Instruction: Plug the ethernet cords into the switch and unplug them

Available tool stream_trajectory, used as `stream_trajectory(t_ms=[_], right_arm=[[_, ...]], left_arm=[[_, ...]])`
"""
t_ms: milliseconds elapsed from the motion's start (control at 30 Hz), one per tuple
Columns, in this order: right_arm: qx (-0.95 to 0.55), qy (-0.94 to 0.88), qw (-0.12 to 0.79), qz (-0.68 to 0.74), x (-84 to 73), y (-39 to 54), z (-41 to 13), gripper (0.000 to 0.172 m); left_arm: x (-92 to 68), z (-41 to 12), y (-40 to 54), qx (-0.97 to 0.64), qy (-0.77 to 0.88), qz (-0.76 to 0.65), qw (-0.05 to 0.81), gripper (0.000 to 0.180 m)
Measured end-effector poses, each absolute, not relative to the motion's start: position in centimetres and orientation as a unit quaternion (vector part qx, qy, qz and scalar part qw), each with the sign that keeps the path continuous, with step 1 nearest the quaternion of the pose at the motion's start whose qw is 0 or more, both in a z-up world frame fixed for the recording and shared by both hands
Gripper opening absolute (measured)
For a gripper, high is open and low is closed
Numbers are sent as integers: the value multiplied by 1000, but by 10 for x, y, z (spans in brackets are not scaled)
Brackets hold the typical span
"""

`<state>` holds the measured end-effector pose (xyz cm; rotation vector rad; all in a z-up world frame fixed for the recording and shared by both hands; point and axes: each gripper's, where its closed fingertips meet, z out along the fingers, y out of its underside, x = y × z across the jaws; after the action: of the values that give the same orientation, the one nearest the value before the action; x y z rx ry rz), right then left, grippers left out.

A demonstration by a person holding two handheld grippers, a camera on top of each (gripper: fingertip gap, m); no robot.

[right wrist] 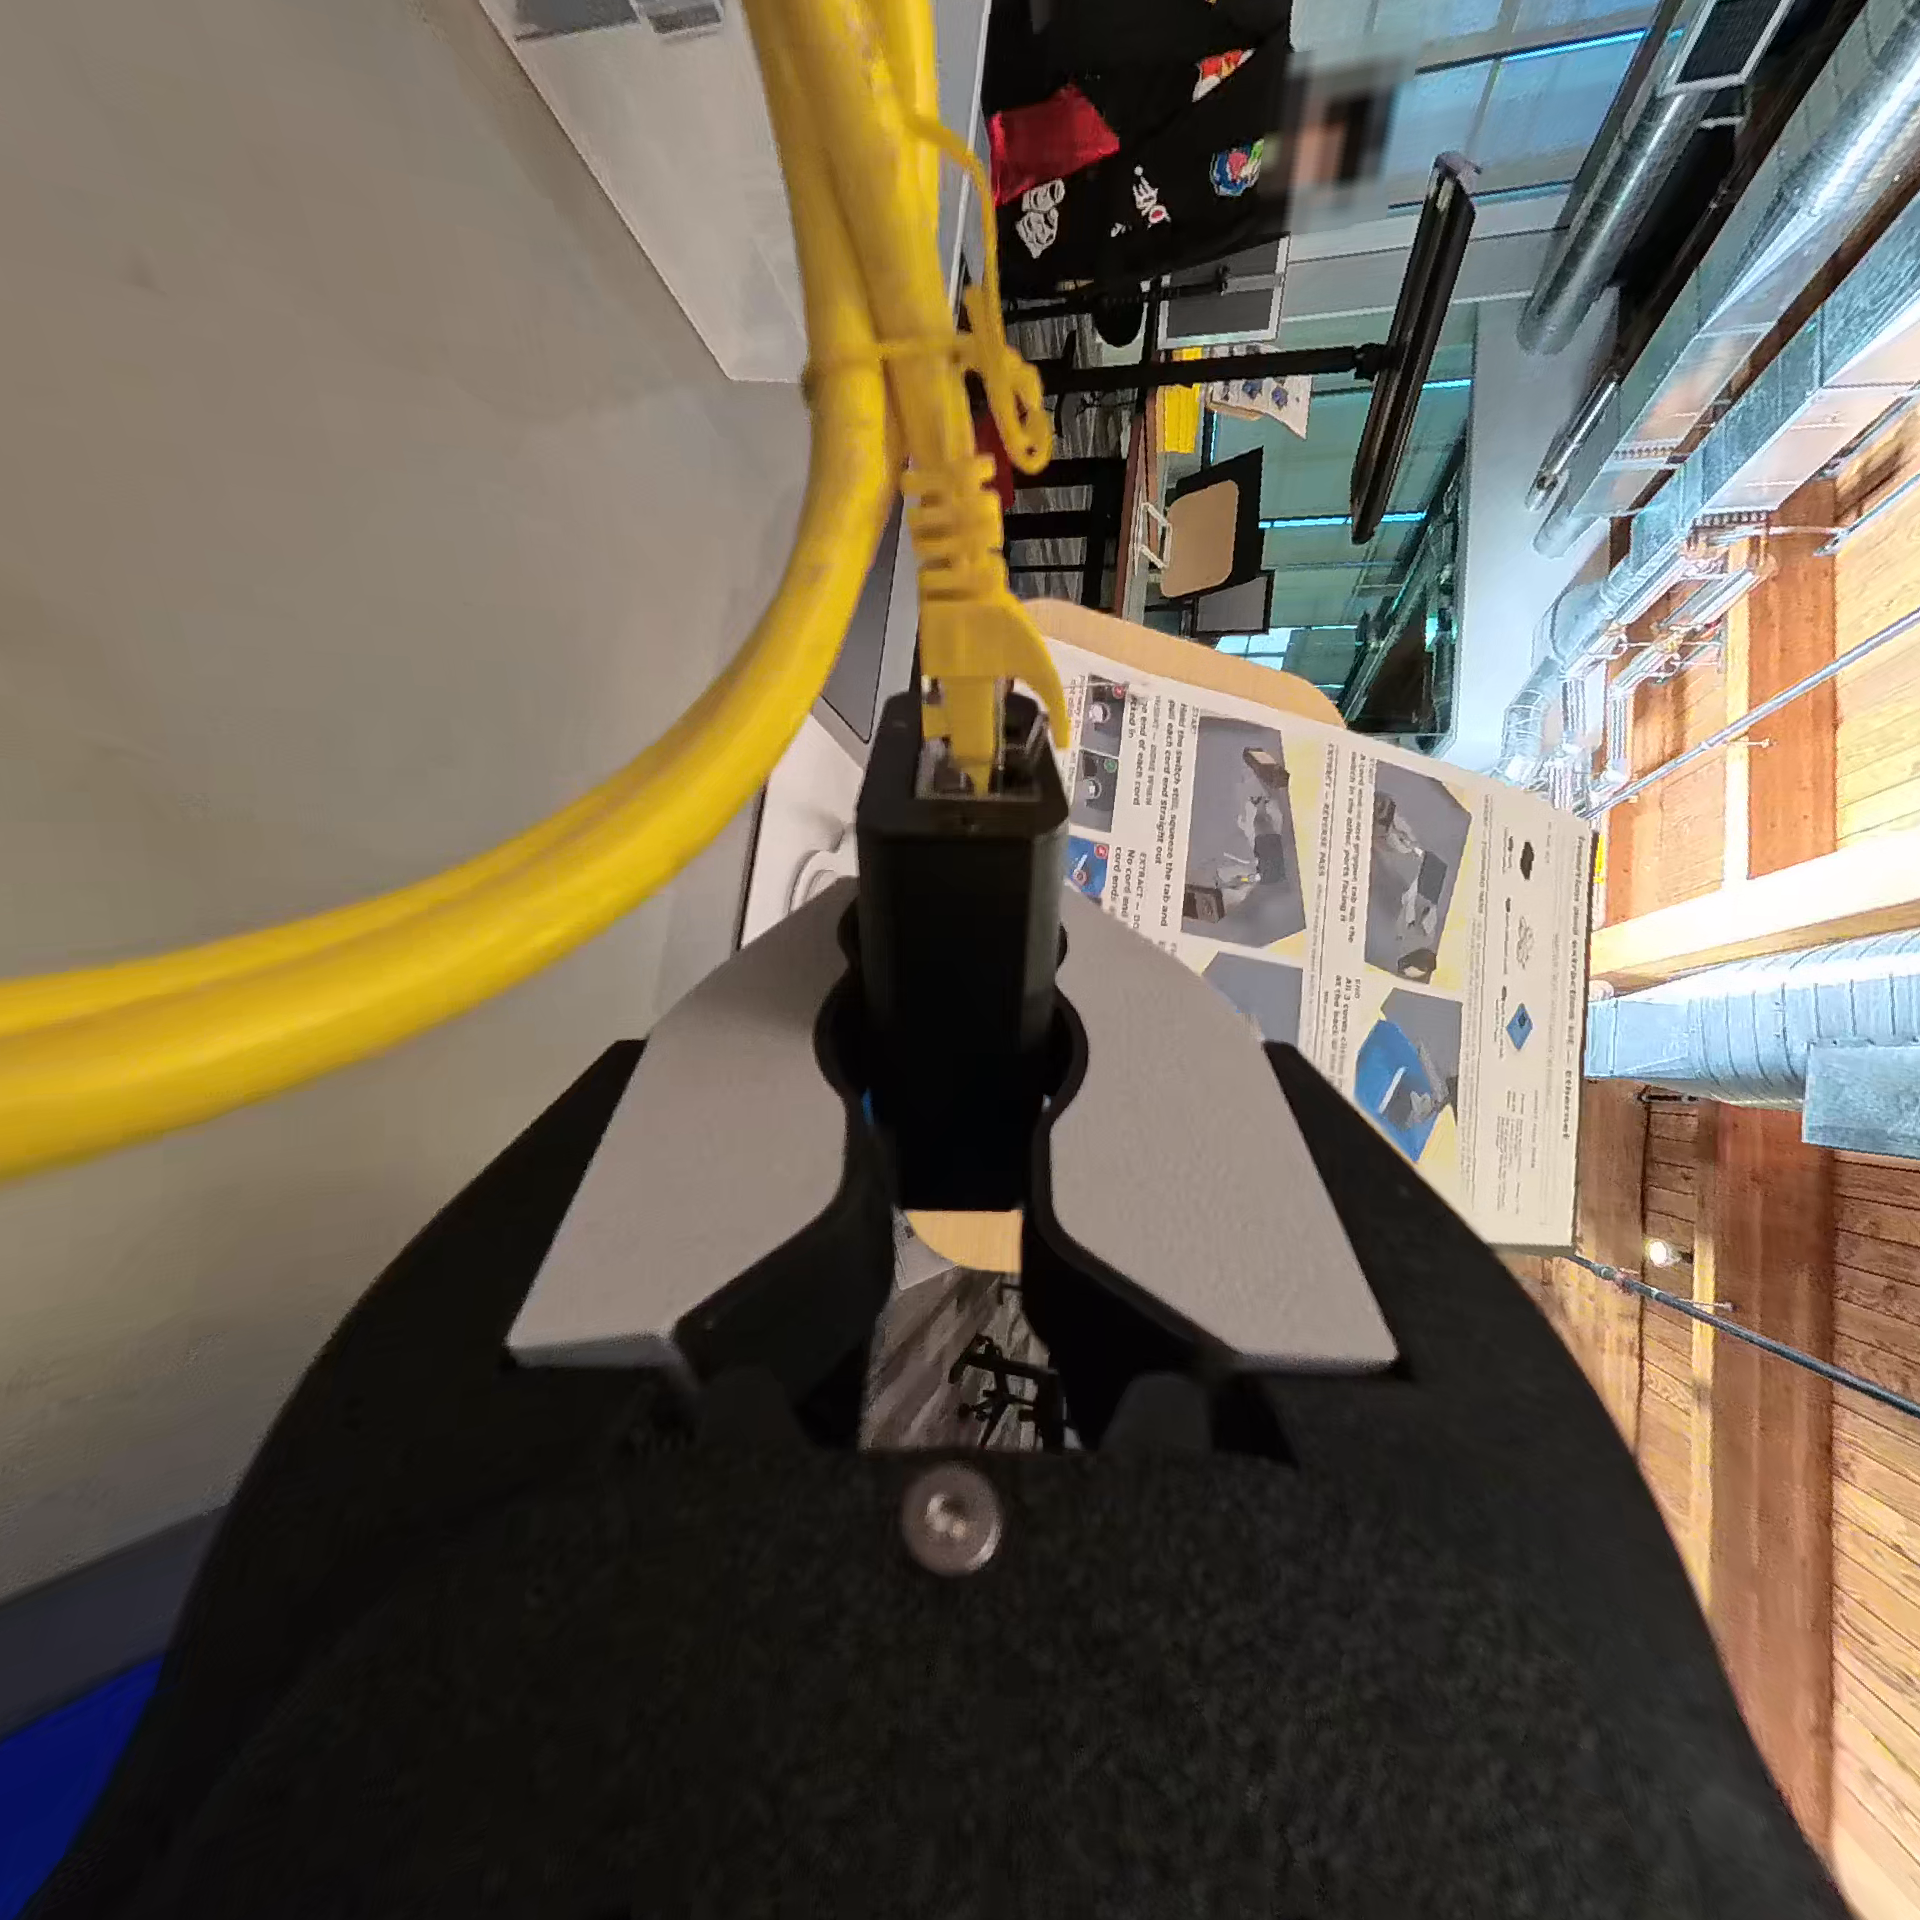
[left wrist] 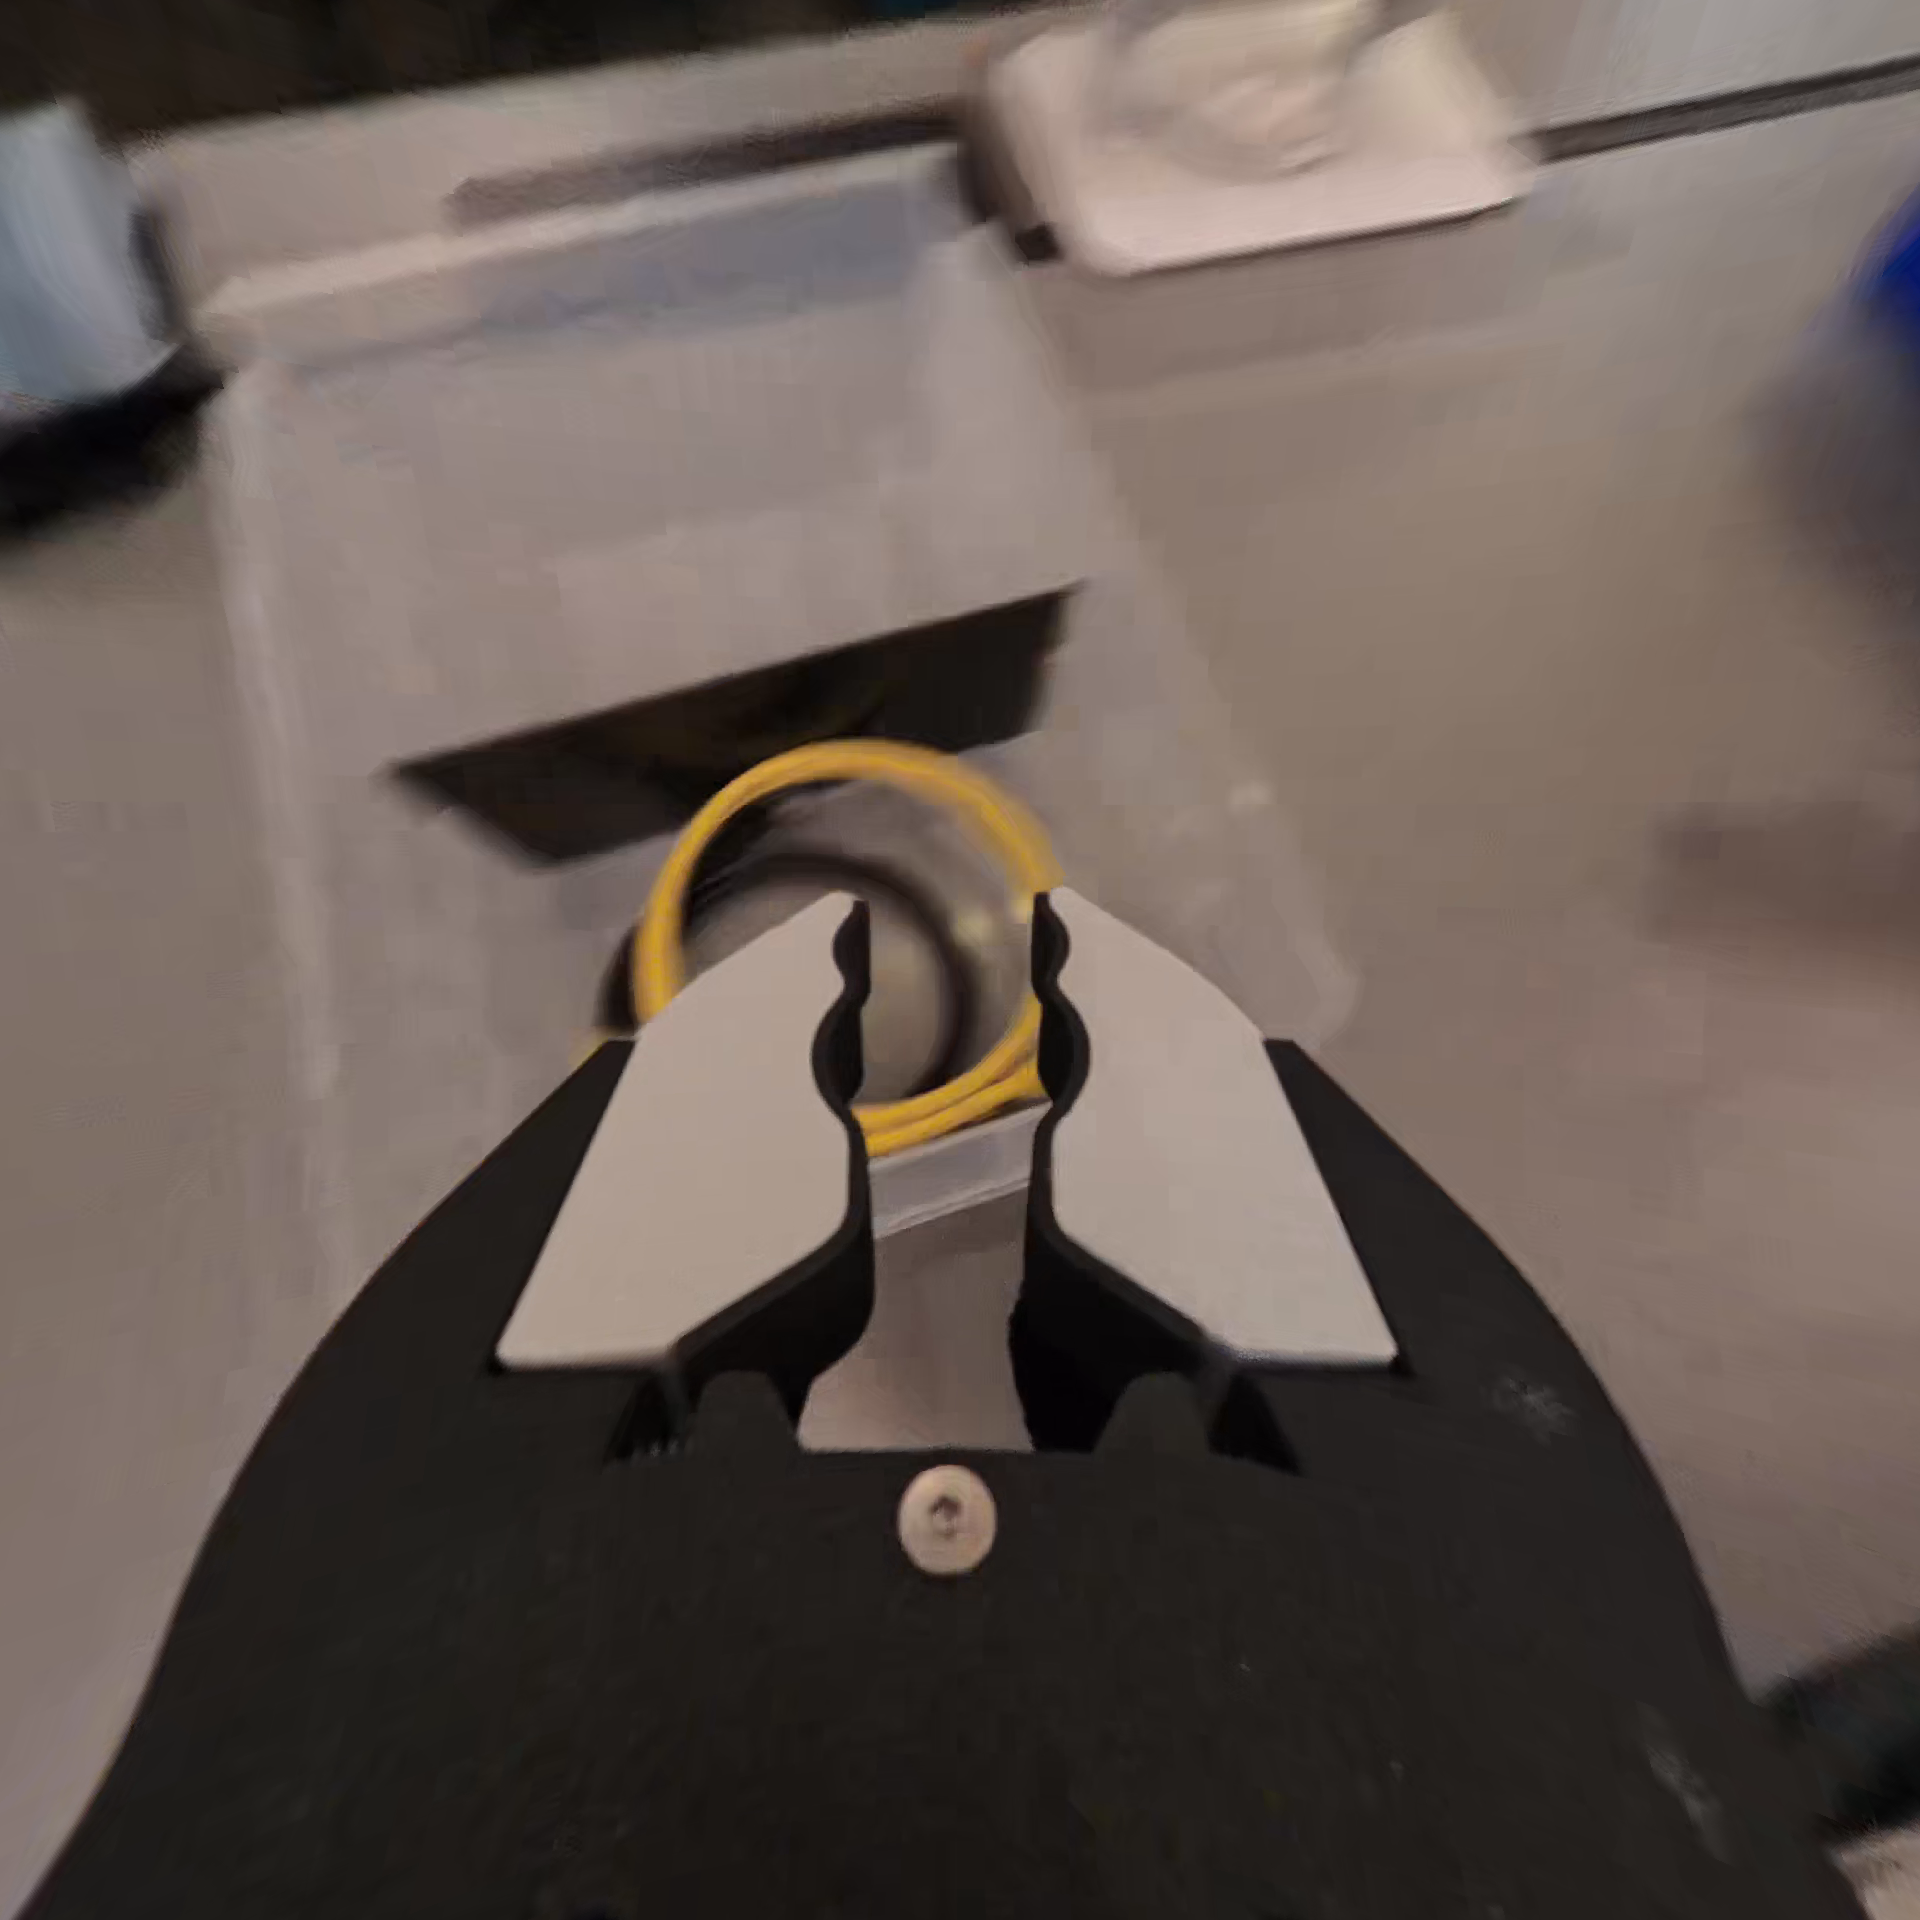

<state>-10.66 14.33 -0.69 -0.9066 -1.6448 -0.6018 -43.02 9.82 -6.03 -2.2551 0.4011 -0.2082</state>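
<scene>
Switch (right wrist: 956, 935), a narrow black box, stands clamped between the grey fingers (right wrist: 727, 1091) of the right gripper (right wrist: 956, 997), whose pads press on its two sides; its port face points away from the camera. One yellow ethernet plug (right wrist: 971, 665) sits in that port, its ribbed boot rising straight above the switch. From the boot the yellow cord (right wrist: 520, 862) runs up to a tie (right wrist: 883, 358) that bundles the strands, then sweeps down and out to the left of the switch. Behind the switch to its right lies a printed instruction sheet (right wrist: 1403, 935) on a pale wooden board (right wrist: 1164, 634); to its left is a plain grey surface (right wrist: 312, 468). Farther beyond the switch are a black garment with patches (right wrist: 1143, 135), metal ducts (right wrist: 1714, 260) and wood-panelled walls (right wrist: 1818, 1455).

Left gripper (left wrist: 945, 914), in a blurred view, has its jaws parted with nothing pressed between them. Past its tips a coil of yellow cord (left wrist: 831, 758) lies on a grey table (left wrist: 1455, 623), just before a pale box (left wrist: 623, 468) with a dark opening (left wrist: 727, 717).
</scene>
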Motion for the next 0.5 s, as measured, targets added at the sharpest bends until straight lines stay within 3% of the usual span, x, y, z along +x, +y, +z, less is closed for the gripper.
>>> stream_trajectory(t_ms=[67, 167, 367, 500], right_arm=[[-379, -699, 547, -261, -110, 143, -8, 25], [-369, -706, 536, -279, -111, 143, -13, 25], [-377, -702, 539, -273, -102, 145, -11, 25], [-378, -699, 546, -265, -104, 141, -6, 25]], left_arm=[[-470, -84, 100, -920, 90, -63, 377, 29], [-462, -103, 101, -923, 86, -145, 346, 28], [-422, -122, 94, -872, 390, -159, 250, 18], [-423, -139, 92, -862, 455, -179, 130, 20]])
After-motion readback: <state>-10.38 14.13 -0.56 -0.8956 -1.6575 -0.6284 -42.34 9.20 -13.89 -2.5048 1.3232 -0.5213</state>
